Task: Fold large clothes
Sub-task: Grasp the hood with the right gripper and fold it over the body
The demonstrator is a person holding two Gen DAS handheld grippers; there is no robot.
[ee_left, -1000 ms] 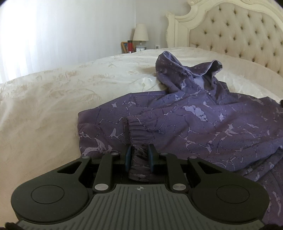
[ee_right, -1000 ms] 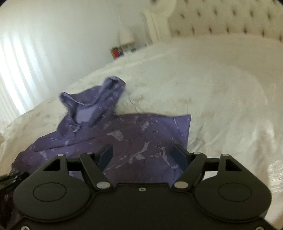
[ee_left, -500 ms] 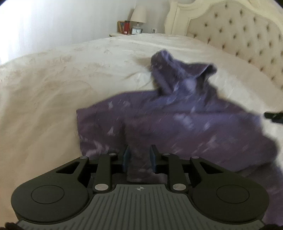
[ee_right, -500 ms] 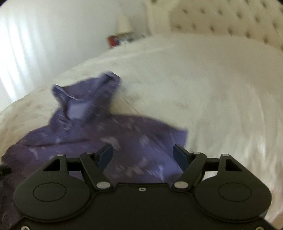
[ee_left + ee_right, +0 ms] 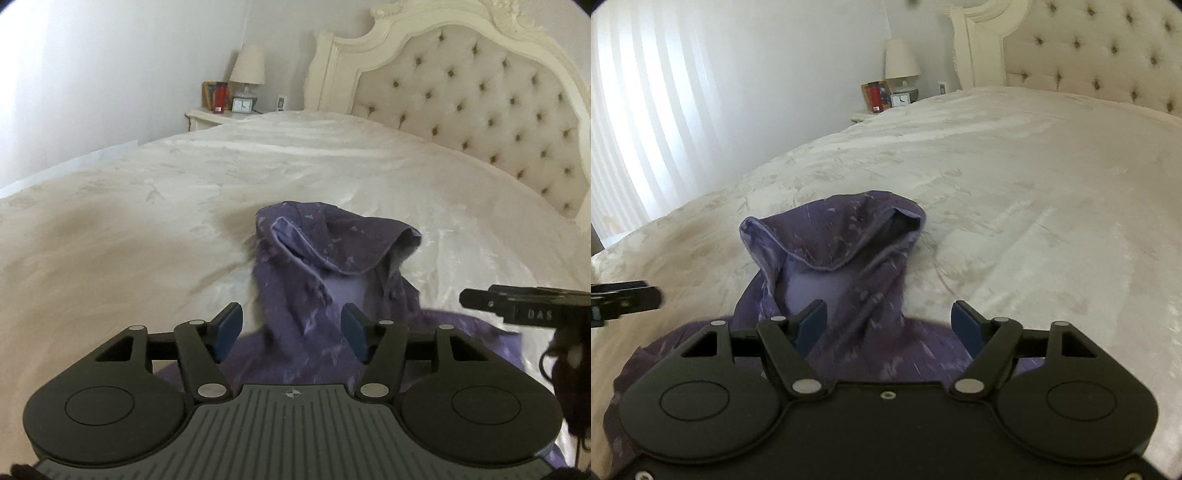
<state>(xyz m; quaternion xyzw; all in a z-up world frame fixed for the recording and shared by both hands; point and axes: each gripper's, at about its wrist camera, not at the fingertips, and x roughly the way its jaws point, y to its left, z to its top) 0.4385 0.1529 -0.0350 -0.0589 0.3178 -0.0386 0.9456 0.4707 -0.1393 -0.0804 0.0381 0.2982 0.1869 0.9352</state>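
On the cream bedspread (image 5: 147,229) I see the purple hoodie (image 5: 295,332) lying flat, its hood (image 5: 332,240) bunched up and pointing toward the tufted headboard (image 5: 480,110). My left hand-held gripper (image 5: 291,332) hovers over the garment's body just below the hood; its jaws are opening, the blue pads (image 5: 229,328) standing clear of the cloth, nothing pinched between them. My right hand-held gripper (image 5: 888,326) is spread wide above the same part of the hoodie and grasps nothing either. From the left wrist view, the tip of the right tool shows at the right edge. Beyond the bed, a nightstand (image 5: 210,116) carries a lamp (image 5: 247,68) and a small clock (image 5: 242,105).
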